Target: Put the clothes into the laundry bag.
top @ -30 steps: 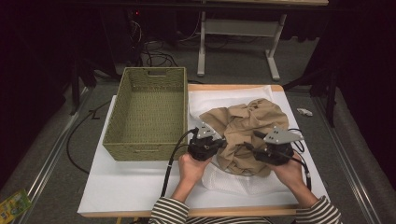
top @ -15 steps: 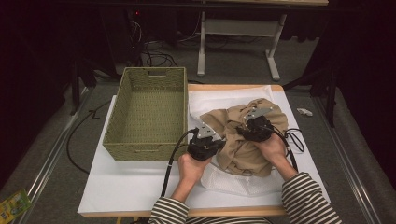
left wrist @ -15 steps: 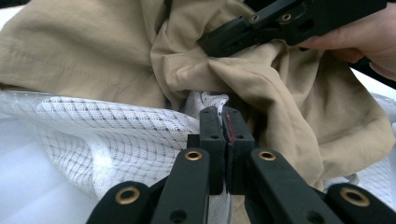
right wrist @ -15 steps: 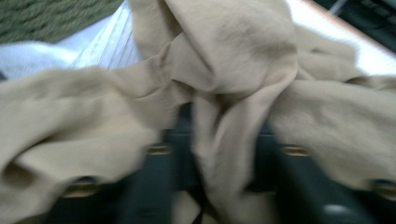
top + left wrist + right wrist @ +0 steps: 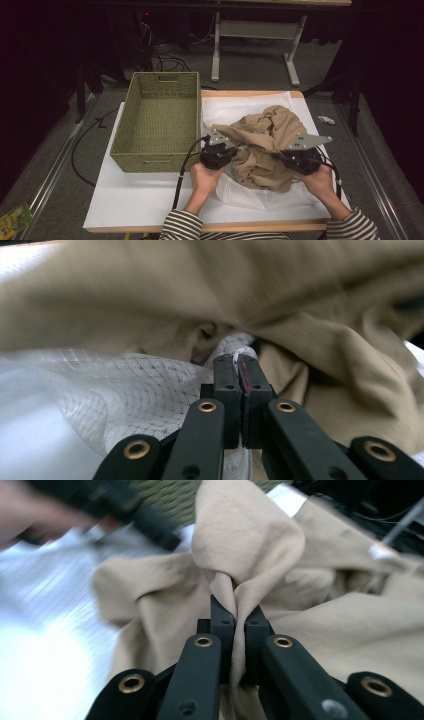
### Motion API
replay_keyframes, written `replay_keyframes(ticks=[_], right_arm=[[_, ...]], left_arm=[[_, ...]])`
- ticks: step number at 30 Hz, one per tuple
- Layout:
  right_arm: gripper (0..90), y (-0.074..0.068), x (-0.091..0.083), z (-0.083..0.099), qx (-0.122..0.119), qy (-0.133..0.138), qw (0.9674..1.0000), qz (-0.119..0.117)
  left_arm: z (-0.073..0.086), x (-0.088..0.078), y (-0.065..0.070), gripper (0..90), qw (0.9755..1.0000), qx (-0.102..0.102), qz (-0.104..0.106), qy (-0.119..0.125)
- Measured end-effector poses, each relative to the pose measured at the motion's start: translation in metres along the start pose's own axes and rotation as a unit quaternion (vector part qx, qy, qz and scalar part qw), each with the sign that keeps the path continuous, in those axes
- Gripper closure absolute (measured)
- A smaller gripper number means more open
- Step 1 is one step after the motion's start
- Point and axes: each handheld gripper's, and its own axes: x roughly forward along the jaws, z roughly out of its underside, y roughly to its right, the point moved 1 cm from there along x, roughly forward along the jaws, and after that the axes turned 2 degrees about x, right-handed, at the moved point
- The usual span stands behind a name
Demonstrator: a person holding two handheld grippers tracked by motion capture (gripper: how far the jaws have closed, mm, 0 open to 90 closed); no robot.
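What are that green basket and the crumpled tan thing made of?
The basket looks like woven fibre or wicker, matte olive green, with a visible weave. The tan garment seems a soft, matte woven fabric, perhaps cotton: it folds and bunches where the right gripper pinches it.

Each gripper has two flat black jaws with brass-ringed rivets at the joints and small screw holes along the arms. The left gripper (image 5: 218,152) shows a thin red strip on one pad. A grey three-cornered plate dotted with screws tops both it and the right gripper (image 5: 299,159). A black cable trails from each. The person wears sleeves (image 5: 181,227) striped dark and white.
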Motion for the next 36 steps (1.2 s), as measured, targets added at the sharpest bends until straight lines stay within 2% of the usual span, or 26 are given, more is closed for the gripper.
replay_keyframes(ticks=[2, 4, 7, 8, 9, 10, 11, 13, 14, 15, 16, 17, 18, 20, 21, 24, 26, 29, 32, 35, 36], right_arm=[[89.0, -0.006, -0.001, 0.006, 0.0, -0.003, 1.0, -0.009], [88.9, -0.024, 0.004, 0.019, -0.02, -0.021, 0.9991, -0.032], [88.9, -0.04, 0.018, 0.025, -0.039, -0.042, 0.9968, -0.055], [88.9, -0.04, 0.018, 0.025, -0.039, -0.042, 0.9968, -0.055], [88.8, -0.047, 0.032, 0.027, -0.046, -0.06, 0.9952, -0.062], [88.8, -0.047, 0.032, 0.027, -0.046, -0.06, 0.9952, -0.062], [88.8, -0.049, 0.04, 0.027, -0.051, -0.066, 0.9943, -0.067], [88.8, -0.05, 0.064, 0.026, -0.056, -0.084, 0.9932, -0.057], [88.8, -0.048, 0.073, 0.025, -0.049, -0.085, 0.9937, -0.053], [88.8, -0.045, 0.081, 0.024, -0.046, -0.088, 0.994, -0.046], [88.8, -0.045, 0.081, 0.024, -0.046, -0.088, 0.994, -0.046], [88.8, -0.041, 0.088, 0.024, -0.038, -0.09, 0.9945, -0.036], [88.8, -0.03, 0.101, 0.023, -0.006, -0.09, 0.9956, -0.026], [88.8, -0.02, 0.111, 0.021, 0.001, -0.087, 0.9962, 0.0], [88.7, -0.016, 0.116, 0.02, 0.016, -0.086, 0.9961, 0.01], [85.7, -0.013, 0.121, 0.016, 0.025, -0.089, 0.9955, 0.02], [75.8, -0.016, 0.117, 0.014, 0.016, -0.09, 0.9957, 0.014], [61.1, -0.022, 0.099, 0.011, 0.008, -0.083, 0.9965, -0.013], [54.9, -0.025, 0.075, 0.002, -0.021, -0.074, 0.9969, -0.011], [51.1, -0.023, 0.053, -0.007, -0.018, -0.051, 0.9985, -0.01], [51.1, -0.023, 0.053, -0.007, -0.018, -0.051, 0.9985, -0.01]], left_arm=[[0.0, 0.0, -0.001, 88.7, 1.0, -0.001, -0.001, -0.001], [-0.002, 0.0, 0.0, 88.8, 1.0, 0.001, -0.004, -0.005], [-0.005, -0.001, 0.003, 88.8, 1.0, 0.007, -0.004, -0.005], [-0.005, -0.001, 0.003, 88.8, 1.0, 0.007, -0.004, -0.005], [-0.007, 0.0, 0.006, 88.8, 0.9999, 0.01, -0.003, -0.001], [-0.007, 0.0, 0.006, 88.8, 0.9999, 0.01, -0.003, -0.001], [-0.008, -0.001, 0.007, 88.8, 0.9999, 0.015, -0.001, -0.002], [-0.009, -0.002, 0.012, 88.9, 0.9997, 0.023, 0.002, 0.004], [-0.009, -0.002, 0.012, 88.9, 0.9997, 0.023, 0.002, 0.004], [-0.01, -0.004, 0.015, 89.0, 0.9996, 0.028, 0.006, 0.006], [-0.01, -0.004, 0.015, 89.0, 0.9996, 0.028, 0.006, 0.006], [-0.01, -0.005, 0.016, 89.0, 0.9994, 0.032, 0.007, 0.007], [-0.011, -0.006, 0.018, 89.0, 0.9994, 0.033, 0.01, 0.009], [-0.01, -0.005, 0.019, 89.0, 0.9992, 0.039, 0.011, 0.006], [-0.01, -0.004, 0.019, 89.0, 0.9992, 0.039, 0.01, 0.005], [-0.008, 0.0, 0.019, 89.0, 0.9992, 0.04, 0.008, 0.004], [-0.007, 0.0, 0.019, 89.0, 0.9991, 0.041, 0.008, 0.003], [-0.004, -0.001, 0.016, 88.8, 0.9993, 0.037, 0.004, 0.003], [-0.003, -0.003, 0.012, 88.8, 0.9995, 0.029, 0.005, 0.006], [-0.002, -0.003, 0.011, 88.8, 0.9996, 0.026, 0.007, 0.007], [-0.002, -0.003, 0.011, 88.8, 0.9996, 0.026, 0.007, 0.007]])
